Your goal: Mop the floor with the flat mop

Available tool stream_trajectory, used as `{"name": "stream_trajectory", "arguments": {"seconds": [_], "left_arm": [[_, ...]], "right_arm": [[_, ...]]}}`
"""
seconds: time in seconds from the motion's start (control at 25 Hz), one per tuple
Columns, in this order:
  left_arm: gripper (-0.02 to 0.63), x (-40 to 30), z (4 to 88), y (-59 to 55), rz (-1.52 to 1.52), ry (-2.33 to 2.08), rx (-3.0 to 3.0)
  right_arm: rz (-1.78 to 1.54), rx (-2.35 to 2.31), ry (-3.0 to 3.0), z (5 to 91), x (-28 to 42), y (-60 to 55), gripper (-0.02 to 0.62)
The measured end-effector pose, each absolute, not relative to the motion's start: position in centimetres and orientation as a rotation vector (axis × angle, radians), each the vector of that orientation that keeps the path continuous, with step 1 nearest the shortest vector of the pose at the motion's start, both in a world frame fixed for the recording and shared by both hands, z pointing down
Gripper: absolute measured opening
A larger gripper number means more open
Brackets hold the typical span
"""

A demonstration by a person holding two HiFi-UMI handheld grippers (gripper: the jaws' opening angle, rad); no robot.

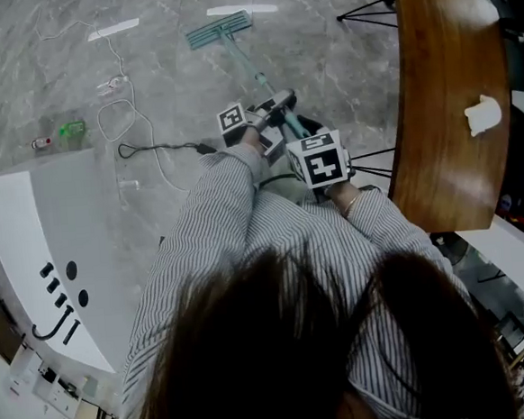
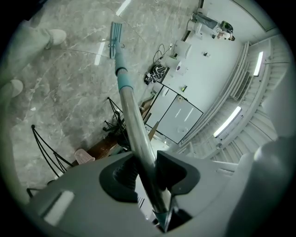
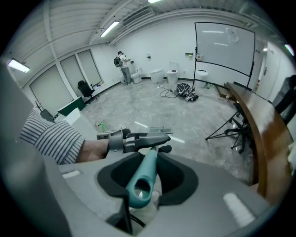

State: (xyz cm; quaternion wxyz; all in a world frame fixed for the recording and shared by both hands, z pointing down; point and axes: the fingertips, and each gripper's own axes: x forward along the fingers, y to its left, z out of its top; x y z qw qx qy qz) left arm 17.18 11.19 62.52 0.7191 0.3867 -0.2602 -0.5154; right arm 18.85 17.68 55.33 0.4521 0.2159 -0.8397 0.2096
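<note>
My right: curved wooden table, crumpled white cloth lying on top. Black tripod legs beside table's far end. My left: white counter. Grey marble floor ahead: white cable with plug block looping, black cable running near counter, small green object just beyond counter corner. Far end of room: whiteboard, black bag on floor below it, toilets along wall, person standing beside them, office chair by windows.
</note>
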Motion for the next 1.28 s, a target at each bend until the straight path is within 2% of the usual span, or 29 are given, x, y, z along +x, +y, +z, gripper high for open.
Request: {"name": "stream_trajectory", "arguments": {"seconds": [0.32,1.28], "left_arm": [[0.121,21.0,62.4,13.8,-1.148,-0.575,0.854],[0.118,21.8,63.0,14.6,-1.156,-0.586,0.839]], "right_arm": [[0.510,0.530,-2.081,55.1,22.7,20.2,0.117],[0.511,0.524,-2.082,55.6,23.6,21.1,0.117]]}}
